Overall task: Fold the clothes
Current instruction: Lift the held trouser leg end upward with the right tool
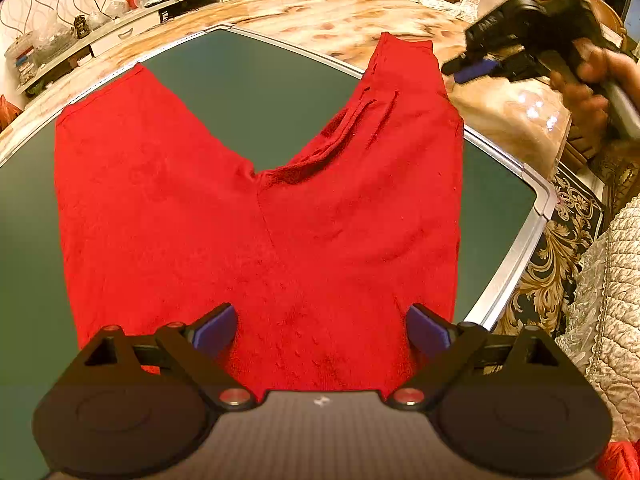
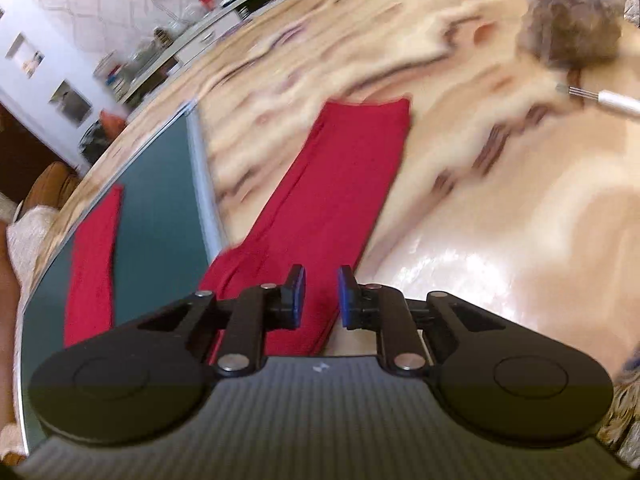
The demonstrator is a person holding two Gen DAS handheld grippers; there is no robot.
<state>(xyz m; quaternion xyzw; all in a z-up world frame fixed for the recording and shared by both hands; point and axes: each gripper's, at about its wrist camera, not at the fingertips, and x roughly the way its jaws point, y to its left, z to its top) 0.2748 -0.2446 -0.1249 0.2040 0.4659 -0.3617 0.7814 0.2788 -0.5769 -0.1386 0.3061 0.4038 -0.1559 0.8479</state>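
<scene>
Red trousers [image 1: 256,216] lie flat on a dark green mat [image 1: 256,92], waist toward me, legs spread in a V. The right leg runs past the mat's edge onto the marble table. My left gripper [image 1: 320,330] is open and empty, jaws wide, just above the waistband. My right gripper [image 1: 472,70] hovers beside the far end of the right leg, held in a hand. In the right wrist view the right gripper [image 2: 321,298] is open with a narrow gap, empty, above the right leg [image 2: 332,196]; the other leg [image 2: 94,268] lies to the left.
The mat has a silver frame [image 1: 516,256] and sits on a glossy marble table [image 1: 328,16]. A white cable plug [image 2: 600,100] and a fuzzy grey-brown thing [image 2: 572,36] lie far right. A cluttered shelf [image 1: 120,20] stands behind; a quilted cover [image 1: 612,280] is on the right.
</scene>
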